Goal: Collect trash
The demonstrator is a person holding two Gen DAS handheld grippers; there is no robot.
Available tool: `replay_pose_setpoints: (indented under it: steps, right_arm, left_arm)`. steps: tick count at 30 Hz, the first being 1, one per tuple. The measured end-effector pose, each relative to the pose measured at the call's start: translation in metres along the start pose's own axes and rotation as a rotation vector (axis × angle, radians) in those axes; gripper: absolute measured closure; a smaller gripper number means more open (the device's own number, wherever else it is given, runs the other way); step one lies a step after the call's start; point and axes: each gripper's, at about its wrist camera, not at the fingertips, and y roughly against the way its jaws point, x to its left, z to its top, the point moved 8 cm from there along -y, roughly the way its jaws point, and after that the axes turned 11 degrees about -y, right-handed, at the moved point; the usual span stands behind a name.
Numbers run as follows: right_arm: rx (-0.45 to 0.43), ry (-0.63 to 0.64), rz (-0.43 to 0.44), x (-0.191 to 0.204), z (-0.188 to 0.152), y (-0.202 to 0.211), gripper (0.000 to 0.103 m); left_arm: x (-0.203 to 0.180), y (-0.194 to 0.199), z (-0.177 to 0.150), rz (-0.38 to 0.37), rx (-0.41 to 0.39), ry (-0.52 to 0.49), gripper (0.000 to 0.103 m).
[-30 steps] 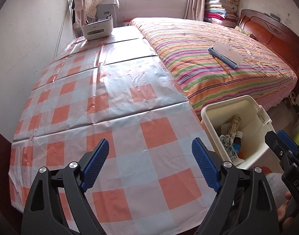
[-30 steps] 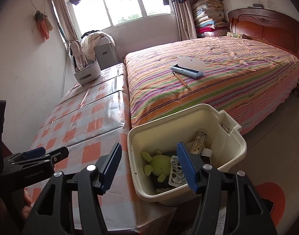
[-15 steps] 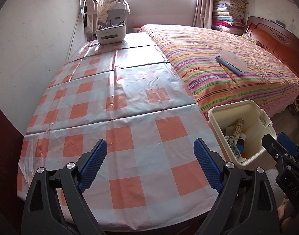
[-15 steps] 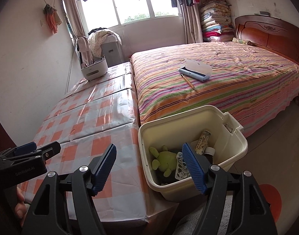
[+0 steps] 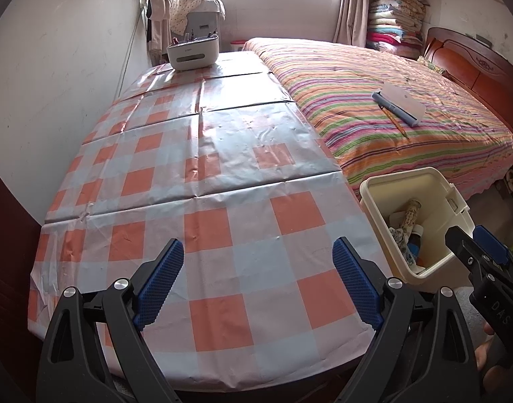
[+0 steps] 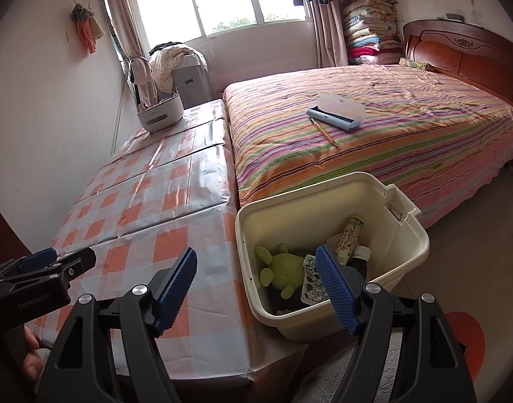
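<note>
Left wrist view: left gripper (image 5: 256,277) is wide open and holding nothing, hovering over the near end of the orange-and-white checked tablecloth (image 5: 202,181). No loose trash visible on the cloth; only a white caddy (image 5: 193,52) at the far end. Cream bin (image 5: 414,198) sits off the table's right edge, with a printed tube (image 5: 411,213) and other bits inside. Right gripper (image 5: 484,262) shows at the frame's right edge, side-on. Right wrist view: right gripper (image 6: 256,287) is also spread wide and empty, aimed at the bin (image 6: 326,198) between the table corner and the striped bed (image 6: 373,134). Bin holds a green plush toy (image 6: 283,268), the tube (image 6: 349,238), and a printed wrapper (image 6: 311,285). On the bed: a blue-and-white case (image 6: 335,112) with a pencil (image 6: 323,131) just beside it, touching or not I can't tell. My read: the table pass looks finished, now scanning for leftovers. If the bed items count as trash, the next move needs a reach across the bin with jaws kept wide.
</note>
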Motion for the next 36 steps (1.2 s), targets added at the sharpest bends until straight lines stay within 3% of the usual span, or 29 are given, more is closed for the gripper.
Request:
replay_pose_setpoints:
  steps: [13,36]
  right_arm:
    - [0.021,-0.012,-0.002,-0.004,-0.003,-0.009,0.032]
    - [0.046,-0.027,-0.006,-0.012,-0.006,-0.021,0.031]
  left_arm:
    - [-0.003,-0.004,0.0,0.054,0.003,-0.048,0.014]
    - [-0.014,-0.014,-0.001,0.028,0.024,-0.064,0.014]
